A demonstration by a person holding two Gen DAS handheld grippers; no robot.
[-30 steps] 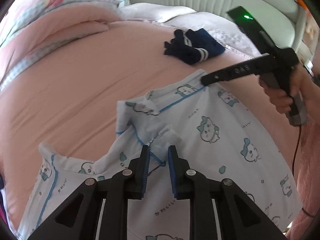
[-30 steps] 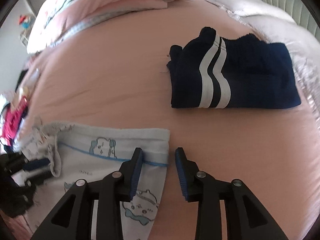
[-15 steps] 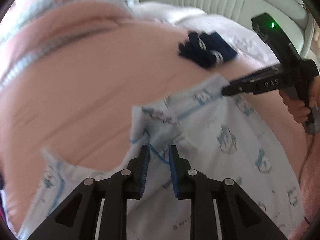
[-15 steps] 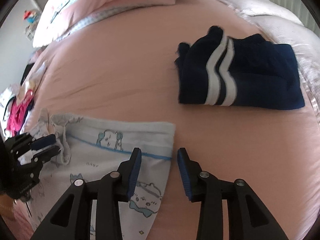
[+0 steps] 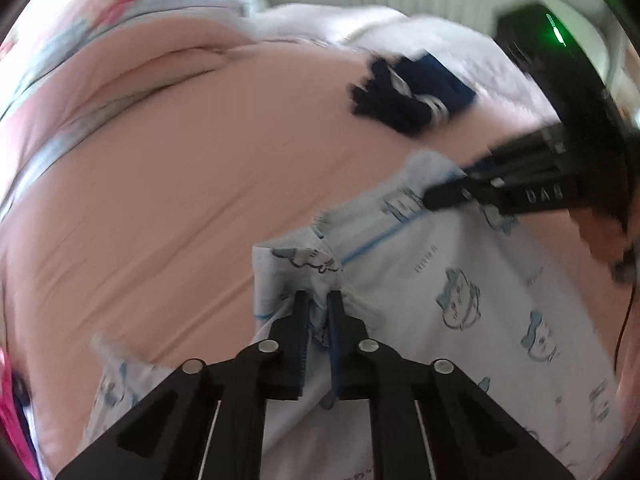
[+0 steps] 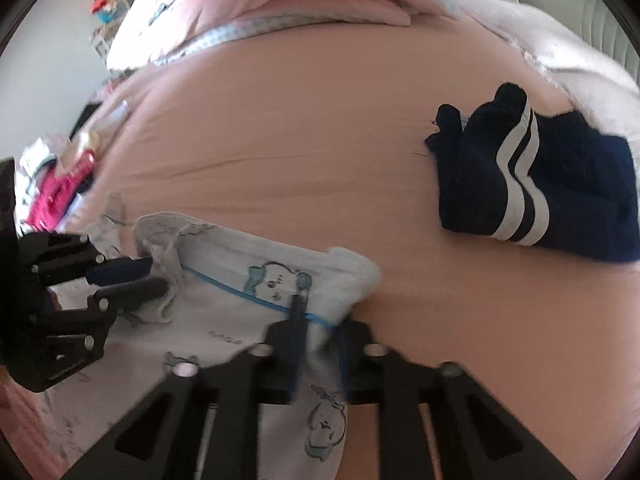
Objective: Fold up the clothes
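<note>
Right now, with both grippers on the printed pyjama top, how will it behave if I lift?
The pyjama top is likely floppy: it bunches at the left gripper. Between that and the right gripper, whose jaws are closing on its corner, it should sag. It looks thin, so probably light, dragging over the pink sheet.

Soft matt cloth, pale blue with printed cartoon figures, for the pyjama top. Smooth pink matt fabric on the bed sheet. Thicker dark navy knit with white stripes for the folded garment. Matt black plastic with small bright metal screws on the left gripper.
</note>
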